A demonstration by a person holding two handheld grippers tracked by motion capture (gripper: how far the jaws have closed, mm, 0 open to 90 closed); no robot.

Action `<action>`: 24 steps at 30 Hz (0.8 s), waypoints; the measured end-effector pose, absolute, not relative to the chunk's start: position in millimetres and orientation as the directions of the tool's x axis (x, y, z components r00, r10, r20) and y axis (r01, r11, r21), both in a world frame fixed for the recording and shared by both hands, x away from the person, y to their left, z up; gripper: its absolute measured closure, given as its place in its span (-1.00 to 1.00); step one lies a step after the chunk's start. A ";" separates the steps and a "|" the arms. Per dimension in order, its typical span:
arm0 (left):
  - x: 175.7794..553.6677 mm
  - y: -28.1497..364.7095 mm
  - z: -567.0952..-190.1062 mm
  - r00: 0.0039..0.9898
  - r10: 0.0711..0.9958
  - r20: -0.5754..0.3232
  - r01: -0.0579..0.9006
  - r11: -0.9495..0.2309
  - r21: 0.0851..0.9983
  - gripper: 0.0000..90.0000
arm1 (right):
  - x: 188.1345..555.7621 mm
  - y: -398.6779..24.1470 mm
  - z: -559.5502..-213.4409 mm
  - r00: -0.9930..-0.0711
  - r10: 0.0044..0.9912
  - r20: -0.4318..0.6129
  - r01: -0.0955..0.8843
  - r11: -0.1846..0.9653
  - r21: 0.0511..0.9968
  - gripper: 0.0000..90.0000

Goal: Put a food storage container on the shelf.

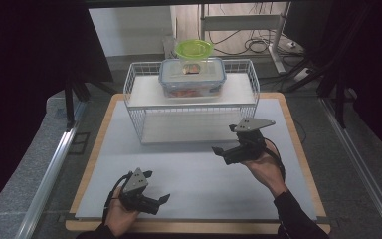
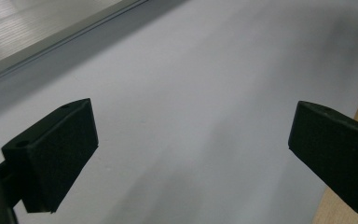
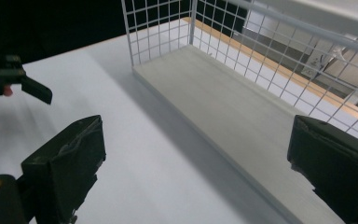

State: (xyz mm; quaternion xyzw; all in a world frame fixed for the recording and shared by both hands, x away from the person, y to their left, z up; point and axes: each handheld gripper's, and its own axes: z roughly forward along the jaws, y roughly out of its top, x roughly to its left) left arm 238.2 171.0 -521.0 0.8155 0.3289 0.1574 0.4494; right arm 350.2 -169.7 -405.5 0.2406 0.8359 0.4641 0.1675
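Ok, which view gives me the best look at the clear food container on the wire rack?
The high view: the clear container sits whole on the rack's top shelf, green bowl on its lid. The right gripper view catches the rack's lower shelf; the left gripper view faces the mat.

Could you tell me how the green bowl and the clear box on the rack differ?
The green bowl is round and opaque lime; the clear box is rectangular, see-through, with a blue-edged lid. The bowl is smaller and sits on top of the box, while the box rests on the rack's upper shelf. Both are untouched: the left claw and right claw hang open over the table.
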 end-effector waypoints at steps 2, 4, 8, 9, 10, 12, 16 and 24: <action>238.6 171.3 -521.3 0.734 0.677 -0.044 0.398 -0.377 0.836 -0.97 | 347.1 -169.6 -406.9 -0.826 0.560 -0.067 0.240 0.456 0.857 -0.91; 238.8 171.5 -521.2 0.736 0.676 -0.049 0.398 -0.373 0.838 -0.97 | 343.5 -169.1 -408.2 -0.829 0.556 -0.063 0.239 0.453 0.859 -0.91; 238.4 171.7 -521.2 0.738 0.673 -0.051 0.398 -0.372 0.839 -0.97 | 334.3 -169.1 -413.6 -0.830 0.553 -0.077 0.231 0.467 0.854 -0.91; 238.4 171.8 -521.2 0.738 0.673 -0.053 0.398 -0.371 0.839 -0.97 | 332.6 -169.7 -414.9 -0.829 0.554 -0.077 0.233 0.468 0.853 -0.91; 238.6 171.9 -521.2 0.738 0.673 -0.054 0.398 -0.370 0.839 -0.97 | 330.7 -171.0 -416.6 -0.827 0.556 -0.077 0.234 0.466 0.853 -0.91; 238.5 171.7 -521.4 0.738 0.673 -0.051 0.398 -0.373 0.838 -0.97 | 328.5 -173.8 -419.3 -0.825 0.561 -0.063 0.246 0.458 0.854 -0.91; 238.0 171.6 -521.0 0.737 0.675 -0.045 0.395 -0.376 0.838 -0.97 | 324.2 -179.0 -422.3 -0.818 0.572 -0.064 0.245 0.446 0.861 -0.91; 239.0 170.6 -522.2 0.738 0.673 -0.043 0.399 -0.384 0.832 -0.97 | 318.4 -189.5 -437.5 -0.808 0.588 -0.029 0.289 0.440 0.850 -0.93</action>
